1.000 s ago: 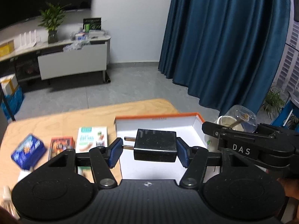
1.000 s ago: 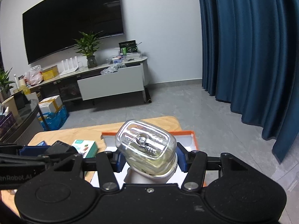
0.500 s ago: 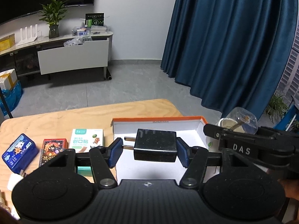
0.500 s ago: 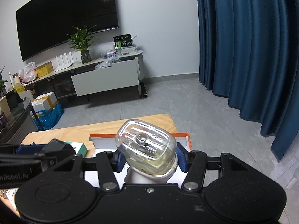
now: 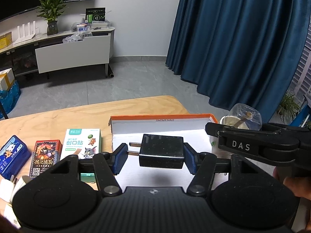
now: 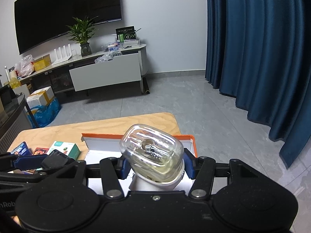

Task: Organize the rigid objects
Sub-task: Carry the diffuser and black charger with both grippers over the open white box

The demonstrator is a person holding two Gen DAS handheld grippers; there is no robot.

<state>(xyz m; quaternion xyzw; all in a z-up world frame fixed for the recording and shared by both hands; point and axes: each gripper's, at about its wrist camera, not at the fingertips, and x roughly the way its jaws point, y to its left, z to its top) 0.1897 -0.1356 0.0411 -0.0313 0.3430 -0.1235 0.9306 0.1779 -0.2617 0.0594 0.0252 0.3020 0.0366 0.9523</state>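
Slippage threatens both loads: left gripper [image 5: 155, 160] pinches the black plug adapter [image 5: 161, 153] by its prongs; right gripper [image 6: 154, 167] clamps a tilted glass bottle [image 6: 152, 157] above the orange-rimmed box [image 5: 161, 119].

Background of the scene. Dark blue curtain [image 6: 258, 54] hanging to the grey tiled floor [image 6: 175, 95] at right. Large black wall-mounted screen [image 6: 64, 13] on the white wall at left. Below it, a low media cabinet [image 6: 105, 73] with a white front panel, carrying a potted green plant [image 6: 82, 32], a white multi-antenna router [image 6: 62, 54], a yellow box [image 6: 41, 63] and a green-and-black carton [image 6: 126, 35]. White cartons on a blue plastic bag [image 6: 43, 112] rest on the floor beside the cabinet.
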